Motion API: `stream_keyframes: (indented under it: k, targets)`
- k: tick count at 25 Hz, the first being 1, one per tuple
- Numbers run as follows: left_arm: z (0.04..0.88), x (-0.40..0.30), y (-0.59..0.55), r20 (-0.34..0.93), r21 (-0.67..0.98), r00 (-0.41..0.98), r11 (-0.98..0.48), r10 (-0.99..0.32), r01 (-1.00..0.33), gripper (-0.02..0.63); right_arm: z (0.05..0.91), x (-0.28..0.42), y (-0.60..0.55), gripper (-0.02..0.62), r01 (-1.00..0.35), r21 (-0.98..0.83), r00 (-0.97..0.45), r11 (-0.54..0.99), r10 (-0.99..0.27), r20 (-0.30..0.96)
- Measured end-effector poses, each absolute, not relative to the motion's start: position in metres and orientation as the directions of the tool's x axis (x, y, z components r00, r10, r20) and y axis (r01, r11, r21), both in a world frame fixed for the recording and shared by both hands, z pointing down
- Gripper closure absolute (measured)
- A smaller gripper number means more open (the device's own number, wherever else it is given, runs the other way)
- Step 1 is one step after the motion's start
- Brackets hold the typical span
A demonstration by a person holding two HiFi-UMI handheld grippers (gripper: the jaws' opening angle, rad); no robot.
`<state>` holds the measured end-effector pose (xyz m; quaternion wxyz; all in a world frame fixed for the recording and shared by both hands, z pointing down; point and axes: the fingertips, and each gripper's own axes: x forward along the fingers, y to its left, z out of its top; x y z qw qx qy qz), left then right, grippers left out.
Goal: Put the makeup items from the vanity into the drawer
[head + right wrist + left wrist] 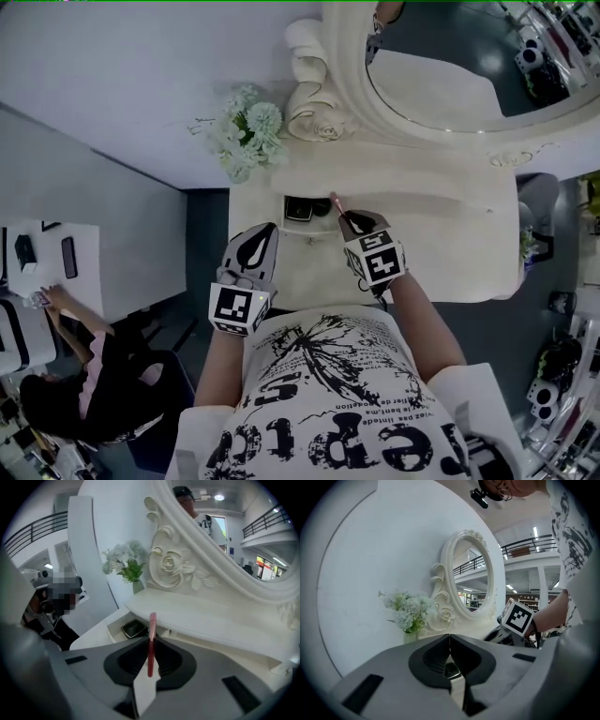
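Observation:
My right gripper (339, 216) is shut on a slim pink-red makeup stick (151, 641), which stands up between its jaws over the open drawer (112, 631) of the white vanity (441, 220). In the head view the makeup stick (335, 202) pokes out past the jaws toward the mirror. A dark square compact (133, 628) lies inside the drawer, and the same compact (299, 208) shows just left of the right gripper. My left gripper (268, 231) hovers at the drawer's left front, jaws together with nothing between them; in its own view the left gripper (450, 654) is level with the vanity top.
An ornate oval mirror (487, 66) stands at the back of the vanity. A vase of pale flowers (246, 131) sits at its left corner. A seated person (75, 375) is at a desk to my left. A white wall (384, 550) lies behind the vanity.

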<state>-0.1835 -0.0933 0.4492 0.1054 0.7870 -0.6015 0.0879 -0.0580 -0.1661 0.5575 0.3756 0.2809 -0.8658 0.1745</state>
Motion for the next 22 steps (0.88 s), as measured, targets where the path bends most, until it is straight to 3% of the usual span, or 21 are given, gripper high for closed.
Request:
stream_keyframes:
  k: [6, 12, 13, 15, 16, 22]
  targets:
    - [0.450, -0.215, -0.074, 0.267, 0.061, 0.192, -0.182, -0.944, -0.981, 0.586, 0.565, -0.108, -0.144, 0.538, -0.486, -0.069, -0.570, 0.871, -0.256, 0.780]
    - [0.453, -0.235, -0.059, 0.276, 0.072, 0.130, -0.114, -0.952, -0.991, 0.586, 0.571, -0.129, -0.144, 0.537, -0.438, -0.009, -0.530, 0.899, -0.250, 0.810]
    - [0.453, -0.237, -0.057, 0.277, 0.071, 0.125, -0.110, -0.953, -0.991, 0.586, 0.572, -0.131, -0.144, 0.527, -0.424, 0.005, -0.525, 0.906, -0.250, 0.814]
    - [0.453, -0.239, -0.055, 0.276, 0.070, 0.121, -0.105, -0.954, -0.992, 0.586, 0.572, -0.133, -0.145, 0.432, -0.416, 0.018, -0.524, 0.909, -0.256, 0.812]
    - [0.453, -0.241, -0.053, 0.274, 0.071, 0.119, -0.103, -0.954, -0.992, 0.586, 0.572, -0.133, -0.145, 0.416, -0.426, 0.014, -0.527, 0.905, -0.260, 0.809]
    - [0.449, -0.241, -0.052, 0.265, 0.066, 0.124, -0.111, -0.956, -0.992, 0.586, 0.568, -0.124, -0.148, 0.416, -0.489, -0.007, -0.528, 0.872, -0.290, 0.798]
